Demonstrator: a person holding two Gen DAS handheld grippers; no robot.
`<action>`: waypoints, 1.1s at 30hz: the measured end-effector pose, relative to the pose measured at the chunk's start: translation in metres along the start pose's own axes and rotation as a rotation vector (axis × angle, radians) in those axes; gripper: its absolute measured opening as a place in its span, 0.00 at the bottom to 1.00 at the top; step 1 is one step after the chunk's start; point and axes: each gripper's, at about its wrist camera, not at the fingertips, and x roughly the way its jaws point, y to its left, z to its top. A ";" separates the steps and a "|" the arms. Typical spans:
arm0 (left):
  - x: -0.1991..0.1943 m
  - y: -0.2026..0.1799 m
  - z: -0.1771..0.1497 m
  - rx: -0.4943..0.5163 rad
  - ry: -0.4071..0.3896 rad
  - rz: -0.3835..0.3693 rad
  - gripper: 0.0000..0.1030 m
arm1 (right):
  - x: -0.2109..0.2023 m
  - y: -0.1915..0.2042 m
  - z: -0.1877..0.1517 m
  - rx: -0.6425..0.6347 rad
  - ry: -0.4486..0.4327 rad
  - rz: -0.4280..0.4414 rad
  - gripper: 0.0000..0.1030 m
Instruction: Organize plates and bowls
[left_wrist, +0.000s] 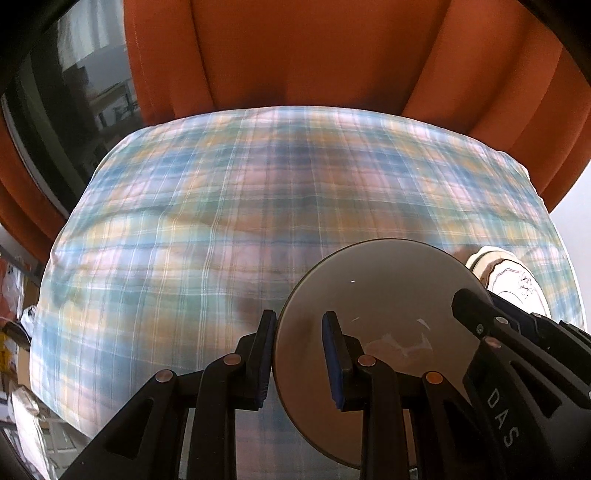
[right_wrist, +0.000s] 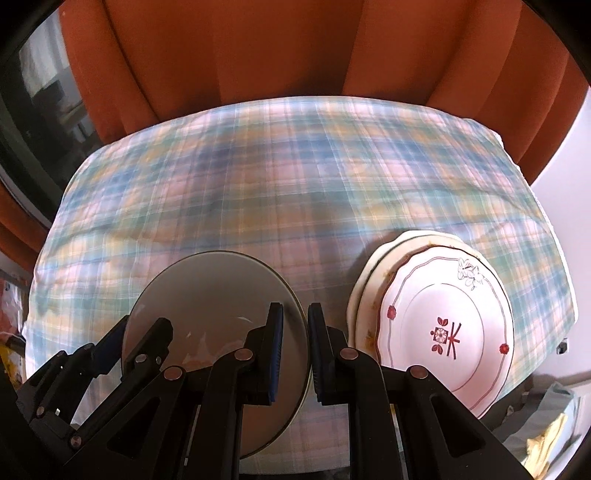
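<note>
My table wears a plaid tablecloth in blue, pink and yellow, filling the middle of both views. Behind it, across the top, orange curtains hang in folds. A dark window pane shows at upper left. Some clutter sits at lower right, too blurred to name.

**Far half of table open; plates crowd the near edge**

A wide stretch of plaid tablecloth lies bare toward the orange curtain, which closes off the far side. Near the front, a gray plate and a stack of patterned plates sit apart, leaving a narrow strip of cloth between them.
</note>
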 end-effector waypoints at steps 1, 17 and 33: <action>0.002 0.000 0.000 0.011 0.004 -0.001 0.23 | 0.000 0.001 0.000 -0.002 -0.004 -0.002 0.17; 0.017 0.018 -0.010 0.056 0.117 -0.086 0.48 | 0.009 0.015 -0.016 0.044 -0.003 -0.030 0.59; 0.036 0.015 -0.012 0.028 0.180 -0.286 0.69 | 0.003 0.013 -0.021 0.127 0.040 -0.101 0.76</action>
